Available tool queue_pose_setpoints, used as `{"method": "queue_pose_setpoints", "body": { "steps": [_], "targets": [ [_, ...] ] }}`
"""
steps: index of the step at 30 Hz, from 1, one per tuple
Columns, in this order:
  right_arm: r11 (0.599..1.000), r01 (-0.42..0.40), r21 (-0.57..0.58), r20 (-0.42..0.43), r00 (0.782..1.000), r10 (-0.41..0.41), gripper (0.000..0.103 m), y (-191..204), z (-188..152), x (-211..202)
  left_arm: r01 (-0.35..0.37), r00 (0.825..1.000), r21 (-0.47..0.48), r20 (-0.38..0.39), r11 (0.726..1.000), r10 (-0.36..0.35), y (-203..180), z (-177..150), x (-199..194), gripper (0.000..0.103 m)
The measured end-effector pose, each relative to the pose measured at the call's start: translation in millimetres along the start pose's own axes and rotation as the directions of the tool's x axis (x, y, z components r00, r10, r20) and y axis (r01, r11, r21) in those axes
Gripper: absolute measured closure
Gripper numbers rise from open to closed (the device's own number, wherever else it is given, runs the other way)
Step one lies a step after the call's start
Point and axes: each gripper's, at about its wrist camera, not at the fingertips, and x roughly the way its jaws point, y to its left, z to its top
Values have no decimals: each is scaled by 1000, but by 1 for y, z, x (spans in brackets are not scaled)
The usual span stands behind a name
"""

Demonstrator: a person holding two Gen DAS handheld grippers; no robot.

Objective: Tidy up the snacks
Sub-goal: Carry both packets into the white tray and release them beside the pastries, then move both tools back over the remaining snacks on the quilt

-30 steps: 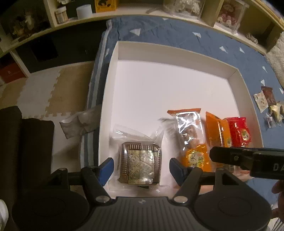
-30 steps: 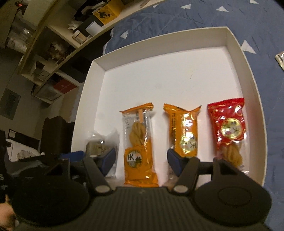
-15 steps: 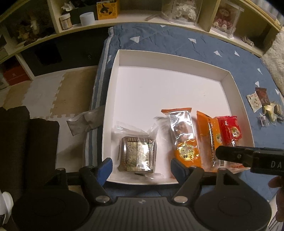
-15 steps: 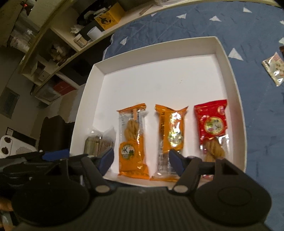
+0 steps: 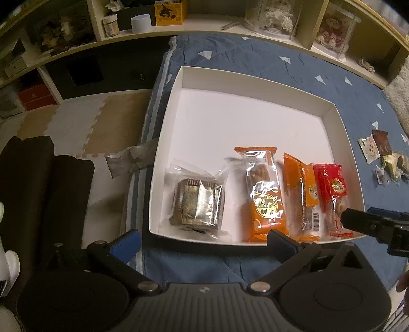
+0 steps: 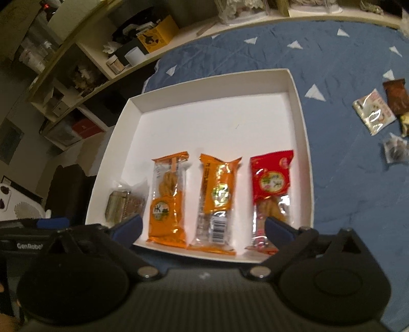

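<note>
A white tray (image 5: 230, 122) lies on a blue quilt. Along its near side sit a brown square snack in clear wrap (image 5: 196, 204), an orange packet (image 5: 263, 194), a second orange packet (image 5: 301, 196) and a red packet (image 5: 332, 189). My left gripper (image 5: 203, 242) hovers at the tray's near edge, its jaws opening with nothing between them. In the right wrist view the same row shows: brown snack (image 6: 125, 204), orange packets (image 6: 168, 201) (image 6: 217, 199) and red packet (image 6: 271, 186). My right gripper (image 6: 203, 228) hangs over the near rim, jaws opening and empty.
Several loose snack packets (image 5: 381, 150) (image 6: 378, 115) lie on the quilt right of the tray. Shelves with jars and boxes (image 5: 166, 12) run along the back. Foam floor mats (image 5: 76, 122) and a dark cushion (image 5: 38, 191) lie to the left.
Both grippers have drawn back and up from the tray, and their jaws have spread wider. The brown snack and the orange packets stay lying in the tray.
</note>
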Motion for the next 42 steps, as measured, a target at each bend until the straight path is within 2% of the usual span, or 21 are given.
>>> {"method": "queue_pose_setpoints", "body": {
  "steps": [6,15,33,42],
  "targets": [
    [998,39,-53,23,999,-38,1,-9,-2,-12,14,1000,-15,24,1000,-13,-12,-3,-11,0],
    [997,67,-50,57,996,-64,1,-41,1,-32,26,998,-19,52,999,-25,-46,1,-11,0],
    [981,194,-10,106,976,-192,1,-128,13,-78,126,987,71,87,989,-132,-165,28,3,0],
    [968,250,10,139,958,-249,1,-178,22,-101,165,983,100,68,981,-172,-219,40,25,0]
  ]
}}
